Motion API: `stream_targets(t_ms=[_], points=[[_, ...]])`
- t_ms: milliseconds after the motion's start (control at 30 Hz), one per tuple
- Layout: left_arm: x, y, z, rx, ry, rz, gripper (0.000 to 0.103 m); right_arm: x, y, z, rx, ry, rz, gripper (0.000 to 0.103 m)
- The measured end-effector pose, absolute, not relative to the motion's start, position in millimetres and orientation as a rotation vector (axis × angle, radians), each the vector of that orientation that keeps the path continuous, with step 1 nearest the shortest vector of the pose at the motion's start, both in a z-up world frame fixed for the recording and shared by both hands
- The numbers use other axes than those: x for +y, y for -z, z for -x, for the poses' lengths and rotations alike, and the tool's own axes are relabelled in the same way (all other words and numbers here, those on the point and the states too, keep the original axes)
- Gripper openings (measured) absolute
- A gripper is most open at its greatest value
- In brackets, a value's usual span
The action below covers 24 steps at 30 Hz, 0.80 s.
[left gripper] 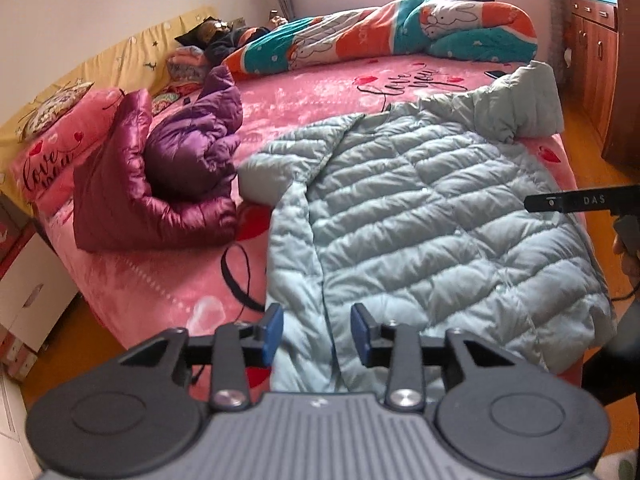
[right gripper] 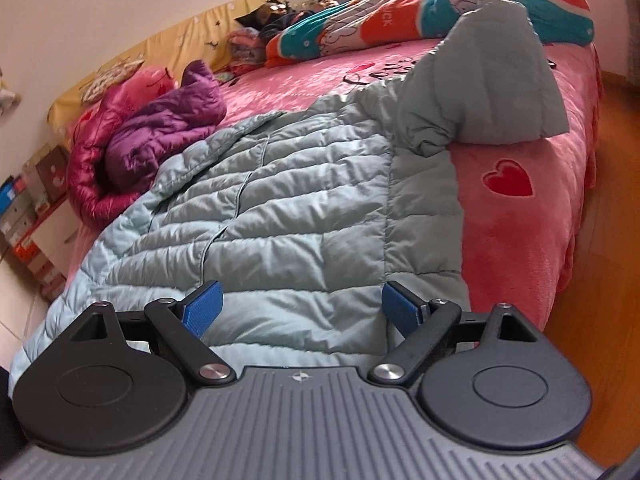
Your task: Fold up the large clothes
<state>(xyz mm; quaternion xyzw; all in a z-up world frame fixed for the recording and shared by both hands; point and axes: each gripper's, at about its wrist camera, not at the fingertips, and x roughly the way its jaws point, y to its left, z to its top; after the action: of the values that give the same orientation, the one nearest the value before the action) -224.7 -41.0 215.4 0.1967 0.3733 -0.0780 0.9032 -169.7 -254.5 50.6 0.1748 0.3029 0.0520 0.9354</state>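
One jacket (left gripper: pixel 420 200), two open grippers

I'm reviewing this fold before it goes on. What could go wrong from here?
1. The light green puffer jacket hangs over the edge of the bed; a tug could slide it off.
2. Its far sleeve stands bunched and may fold crooked.
3. The purple jacket lies close by and could snag.

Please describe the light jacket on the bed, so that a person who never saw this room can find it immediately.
Start at the large bed with the pink sheet. At its near edge, the pale blue-green quilted jacket lies spread flat, hem hanging over the side. Its neighbours to the left, a purple jacket and a shiny magenta jacket, are dark and crumpled in a heap.
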Motion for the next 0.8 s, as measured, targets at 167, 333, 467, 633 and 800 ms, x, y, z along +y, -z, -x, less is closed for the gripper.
stream_targets(t_ms=[167,333,467,633,800], points=[[-47.5,-211.7,199.3,0.750,0.194,-0.359,0.044,-260.2,-49.1,166.3,0.618,-0.091,-0.384,0.103],[-61.7,-192.0,164.0,0.716,0.249,-0.292,0.046,-266.5,-49.3,166.4,0.609,-0.075,-0.402,0.103],[-76.4,-168.8,133.1,0.682,0.295,-0.238,0.048,-272.3,-49.0,163.6,0.607,-0.061,-0.442,0.103],[-93.3,-140.4,92.1,0.656,0.319,-0.219,0.053,-274.5,-52.8,159.8,0.603,-0.027,-0.438,0.103],[-90.9,-116.5,55.6,0.673,0.342,-0.161,0.058,-276.7,-63.6,151.4,0.590,0.069,-0.390,0.103]])
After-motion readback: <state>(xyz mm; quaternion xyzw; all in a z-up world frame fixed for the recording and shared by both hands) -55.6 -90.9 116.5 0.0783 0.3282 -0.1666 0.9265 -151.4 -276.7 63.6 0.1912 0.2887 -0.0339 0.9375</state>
